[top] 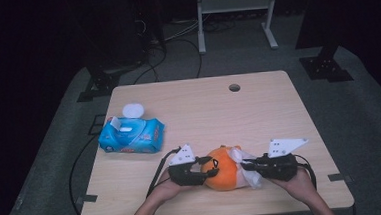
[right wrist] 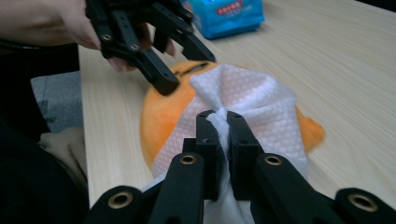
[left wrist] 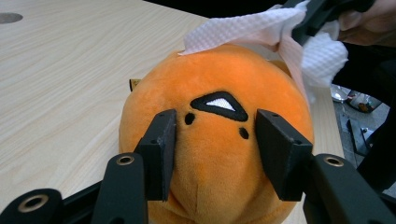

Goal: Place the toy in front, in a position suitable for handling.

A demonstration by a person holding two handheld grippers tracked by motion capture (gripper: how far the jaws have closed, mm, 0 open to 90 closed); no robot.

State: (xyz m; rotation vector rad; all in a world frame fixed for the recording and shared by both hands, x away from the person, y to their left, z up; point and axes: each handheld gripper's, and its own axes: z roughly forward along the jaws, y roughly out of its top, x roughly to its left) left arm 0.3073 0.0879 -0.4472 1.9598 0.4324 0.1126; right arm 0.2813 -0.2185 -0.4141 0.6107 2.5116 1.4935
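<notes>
A round orange plush toy (top: 222,171) lies near the table's front edge. My left gripper (top: 208,167) comes at it from the left. In the left gripper view its jaws (left wrist: 215,128) are shut on the toy (left wrist: 210,79), pads pressed into the fabric on both sides of the stitched face. My right gripper (top: 248,165) reaches in from the right and is shut on a white wipe (top: 244,159). In the right gripper view the wipe (right wrist: 243,91) is bunched between the jaws (right wrist: 223,122) and drapes over the toy (right wrist: 161,116). The left gripper (right wrist: 187,70) holds the toy's far side there.
A blue pack of wipes (top: 131,135) lies at the table's left, its white round lid (top: 132,110) flipped open behind it. A cable hole (top: 234,88) sits near the far edge of the wooden table (top: 259,113). A white metal frame (top: 235,4) stands on the floor beyond.
</notes>
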